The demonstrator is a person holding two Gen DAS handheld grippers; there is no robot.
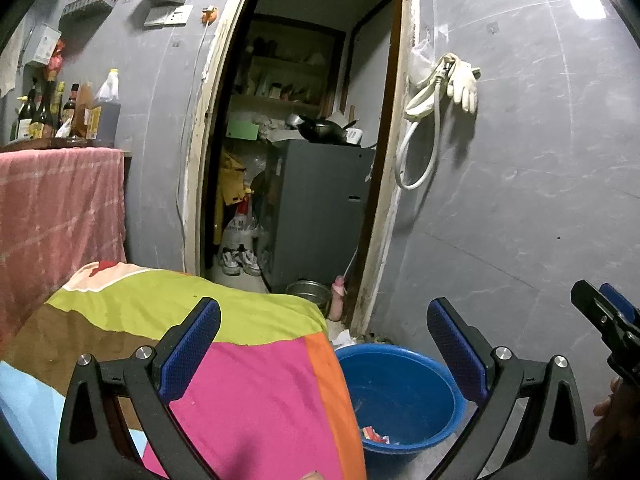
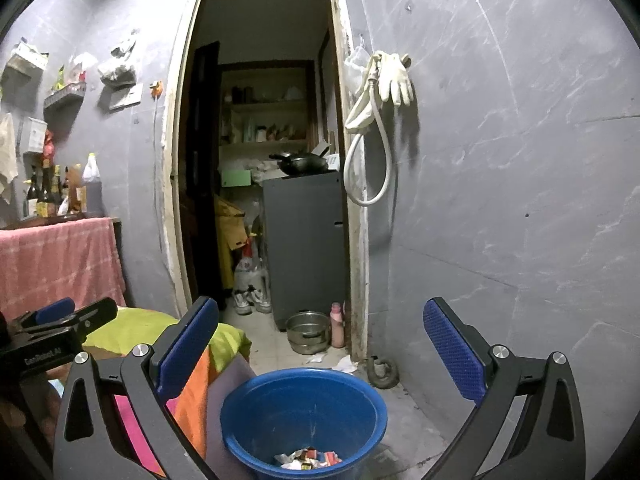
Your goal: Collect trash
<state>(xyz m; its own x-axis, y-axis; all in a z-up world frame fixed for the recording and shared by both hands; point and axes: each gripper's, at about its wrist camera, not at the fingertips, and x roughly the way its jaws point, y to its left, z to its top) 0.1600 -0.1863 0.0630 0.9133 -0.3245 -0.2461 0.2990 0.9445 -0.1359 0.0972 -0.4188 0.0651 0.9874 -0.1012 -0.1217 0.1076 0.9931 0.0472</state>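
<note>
A blue plastic basin [image 2: 304, 412] stands on the floor beside a table and holds crumpled wrappers and paper scraps [image 2: 308, 459]. In the left wrist view the same basin [image 1: 400, 392] shows low right of the table, with scraps [image 1: 376, 437] at its bottom. My left gripper [image 1: 324, 344] is open above the multicoloured tablecloth [image 1: 256, 392], nothing between its fingers. My right gripper [image 2: 320, 344] is open above the basin, also empty. The right gripper [image 1: 608, 320] shows at the right edge of the left wrist view, and the left gripper [image 2: 60, 320] at the left edge of the right wrist view.
White paper scraps [image 2: 340, 364] lie on the floor by the doorway. A steel pot [image 2: 308, 332] and a pink bottle [image 2: 337, 326] stand at the door frame, a coiled dark object [image 2: 382, 372] beside the wall. A pink-draped counter [image 1: 60, 208] with bottles [image 1: 68, 108] stands on the left.
</note>
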